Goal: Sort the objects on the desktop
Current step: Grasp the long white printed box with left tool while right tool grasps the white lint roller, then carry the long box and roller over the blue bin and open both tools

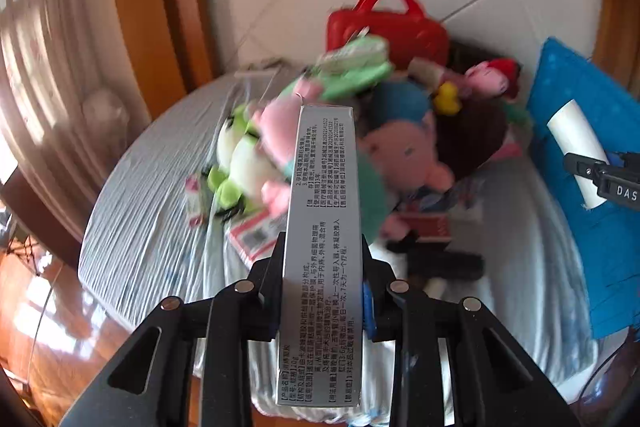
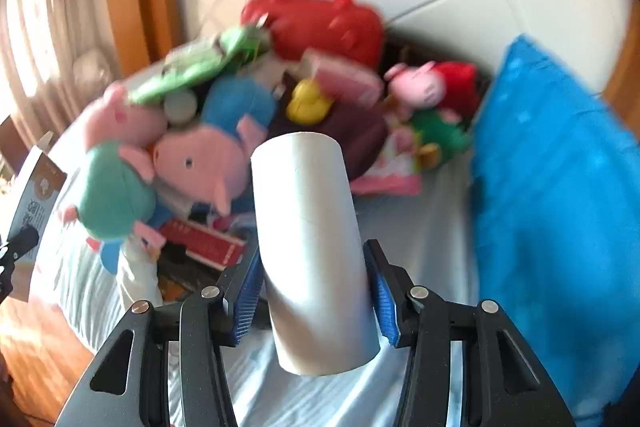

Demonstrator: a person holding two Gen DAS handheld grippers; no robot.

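A long silver box (image 1: 325, 211) printed with black text stands up out of my left gripper (image 1: 322, 247), which is shut on its lower part and holds it above the table. My right gripper (image 2: 313, 251) is shut on a white cardboard tube (image 2: 312, 239), blue pads pressing both sides, the tube leaning slightly left. In the left wrist view the right gripper (image 1: 600, 177) shows at the right edge with the tube (image 1: 576, 143). The right wrist view catches the box (image 2: 34, 187) and the left gripper (image 2: 16, 247) at its left edge.
Below lies a round table under a pale striped cloth (image 1: 152, 219). A pile of plush pig toys (image 2: 200, 163), a frog plush (image 1: 240, 163), a yellow duck (image 2: 308, 103), red packets (image 2: 204, 243) and a red handbag (image 2: 324, 23) crowds its back. A blue cushion (image 2: 560, 187) sits right.
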